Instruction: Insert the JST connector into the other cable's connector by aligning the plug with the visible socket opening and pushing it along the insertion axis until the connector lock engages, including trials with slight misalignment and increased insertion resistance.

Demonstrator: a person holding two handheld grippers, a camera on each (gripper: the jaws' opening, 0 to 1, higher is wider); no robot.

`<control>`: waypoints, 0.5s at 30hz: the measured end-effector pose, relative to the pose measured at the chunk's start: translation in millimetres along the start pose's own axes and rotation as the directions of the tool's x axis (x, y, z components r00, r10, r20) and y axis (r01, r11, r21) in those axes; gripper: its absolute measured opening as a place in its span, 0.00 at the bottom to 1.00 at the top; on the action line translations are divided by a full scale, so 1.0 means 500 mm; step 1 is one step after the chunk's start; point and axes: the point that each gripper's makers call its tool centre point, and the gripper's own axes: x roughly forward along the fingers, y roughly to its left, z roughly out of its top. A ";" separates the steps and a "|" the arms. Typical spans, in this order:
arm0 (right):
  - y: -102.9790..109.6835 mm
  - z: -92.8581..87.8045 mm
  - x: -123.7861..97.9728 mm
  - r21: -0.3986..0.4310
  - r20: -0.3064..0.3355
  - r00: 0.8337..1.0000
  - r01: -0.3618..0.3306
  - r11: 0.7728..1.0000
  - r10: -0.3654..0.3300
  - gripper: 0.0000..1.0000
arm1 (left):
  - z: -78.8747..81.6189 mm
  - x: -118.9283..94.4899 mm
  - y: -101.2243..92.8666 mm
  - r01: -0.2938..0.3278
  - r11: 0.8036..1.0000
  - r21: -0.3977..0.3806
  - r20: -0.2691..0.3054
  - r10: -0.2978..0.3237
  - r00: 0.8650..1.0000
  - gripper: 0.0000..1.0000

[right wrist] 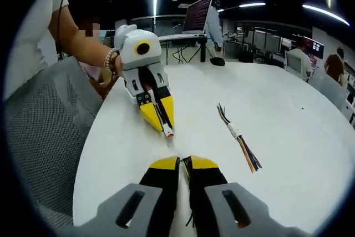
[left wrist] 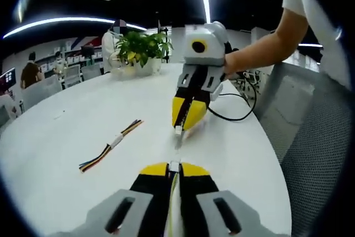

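My left gripper (left wrist: 173, 166) is shut on a small white JST connector (left wrist: 175, 165) that pokes out between its yellow tips; its wires run back between the jaws. Just ahead, my right gripper (left wrist: 180, 126) points down at it, shut on the other white connector (left wrist: 178, 130). A short gap separates the two connectors above the white table (left wrist: 66, 181). In the right gripper view, my right gripper (right wrist: 184, 160) is closed on thin dark wires, and the left gripper (right wrist: 165, 129) faces it with its connector (right wrist: 168, 133) at the tip. A person's hand holds each gripper.
A spare bundle of coloured wires (left wrist: 111, 144) (right wrist: 238, 137) lies on the table beside the grippers. A potted plant (left wrist: 141, 48) and a black cable (left wrist: 238, 109) sit further off. Mesh chairs (left wrist: 316, 154) (right wrist: 44, 126) stand at the table's edge. A laptop (right wrist: 198, 14) stands on a far desk.
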 end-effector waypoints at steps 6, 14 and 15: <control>0.010 0.019 0.017 -0.038 -0.002 1.000 -0.012 0.999 0.012 0.03 | 0.019 -0.003 -0.003 0.002 1.000 0.014 0.013 -0.002 1.000 0.01; 0.018 0.023 0.023 -0.032 0.003 1.000 -0.018 0.999 0.018 0.03 | 0.029 -0.005 -0.003 -0.006 1.000 0.008 0.025 0.006 1.000 0.01; 0.019 0.024 0.024 -0.031 0.005 1.000 -0.019 0.999 0.019 0.03 | 0.029 -0.005 -0.002 -0.008 1.000 0.010 0.024 0.008 1.000 0.01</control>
